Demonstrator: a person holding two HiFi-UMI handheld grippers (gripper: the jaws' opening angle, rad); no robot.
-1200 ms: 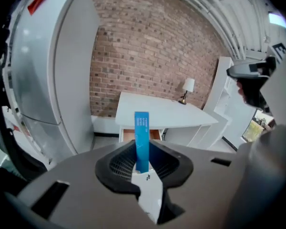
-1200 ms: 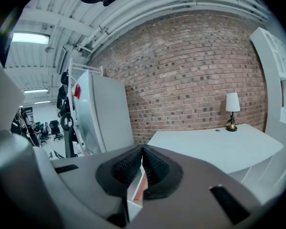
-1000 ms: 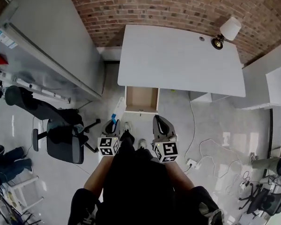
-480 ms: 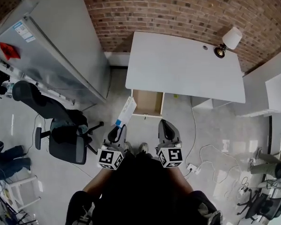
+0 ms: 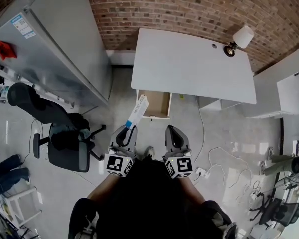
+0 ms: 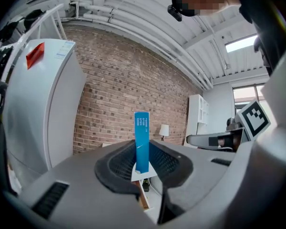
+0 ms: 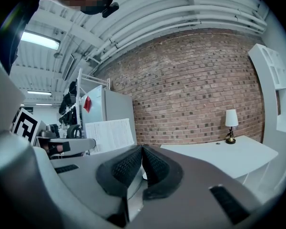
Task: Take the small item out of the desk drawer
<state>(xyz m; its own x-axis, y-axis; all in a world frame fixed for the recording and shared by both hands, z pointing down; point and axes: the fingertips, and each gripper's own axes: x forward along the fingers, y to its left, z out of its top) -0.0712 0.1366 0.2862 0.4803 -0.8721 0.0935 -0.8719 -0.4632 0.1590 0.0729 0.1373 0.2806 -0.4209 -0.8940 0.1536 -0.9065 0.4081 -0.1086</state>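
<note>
The small blue-and-white box (image 5: 137,111) (image 6: 142,141) is clamped in the left hand-held gripper (image 5: 125,131) (image 6: 144,160), raised before the open drawer (image 5: 157,102) under the surface's (image 5: 189,63) near edge, towards its left corner. The right hand-held gripper (image 5: 172,133) (image 7: 141,162) alongside is closed on nothing. A lamp (image 5: 237,39) stands at the far right corner by the brick wall (image 5: 189,4); an office chair (image 5: 65,141) crowds the floor (image 5: 224,128) on the left.

The right claw (image 7: 142,149) has its 2 black ribbed pads (image 7: 126,167) pressed together at the tips, and nothing is between them. Behind it is a red brick wall (image 7: 190,89). At the right, a white tabletop (image 7: 219,157) carries 1 small lamp (image 7: 231,123) with a white shade, close to the wall. At the left stands a tall white cabinet (image 7: 109,106) with a red sticker (image 7: 87,103). White pipes (image 7: 181,18) run under the ceiling.
</note>
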